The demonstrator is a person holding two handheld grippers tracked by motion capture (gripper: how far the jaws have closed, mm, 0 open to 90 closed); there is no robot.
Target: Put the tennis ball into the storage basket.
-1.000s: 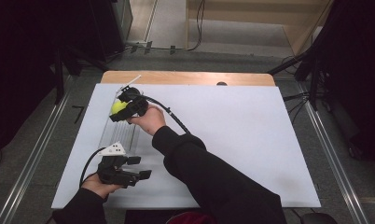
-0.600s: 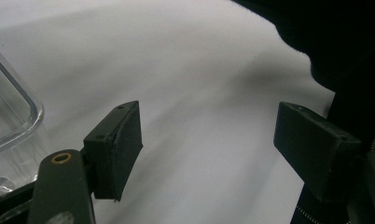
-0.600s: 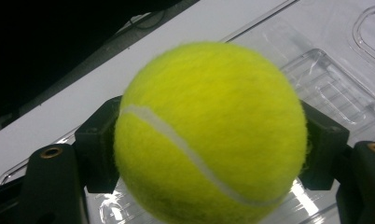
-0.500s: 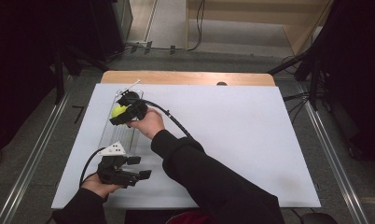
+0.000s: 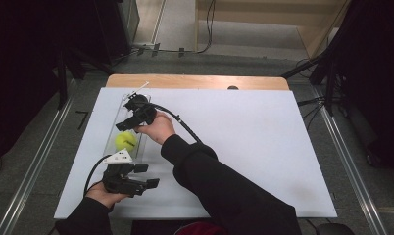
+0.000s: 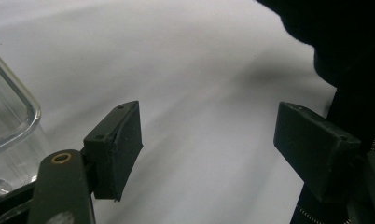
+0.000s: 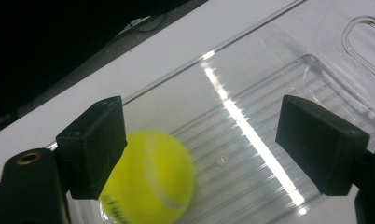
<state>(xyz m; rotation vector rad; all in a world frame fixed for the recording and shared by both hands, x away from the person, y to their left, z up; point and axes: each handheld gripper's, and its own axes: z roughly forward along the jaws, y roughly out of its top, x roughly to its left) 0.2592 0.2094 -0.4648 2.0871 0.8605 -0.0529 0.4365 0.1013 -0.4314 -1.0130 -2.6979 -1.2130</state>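
While the left gripper idles at the near bench edge, fingers spread wide and empty, the tennis ball lies in the clear plastic tray just beyond. Farther back, the right gripper hangs over the tray; its fingers have just been opening, the ball loose below, toward their left finger.

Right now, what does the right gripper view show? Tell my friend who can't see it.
A yellow tennis ball, blurred, lies in a clear plastic tray just below the right gripper, whose jaws have just been opening. Its two black fingers stand apart, and the ball sits beside the left one rather than squeezed between them. The tray rests on a white table.
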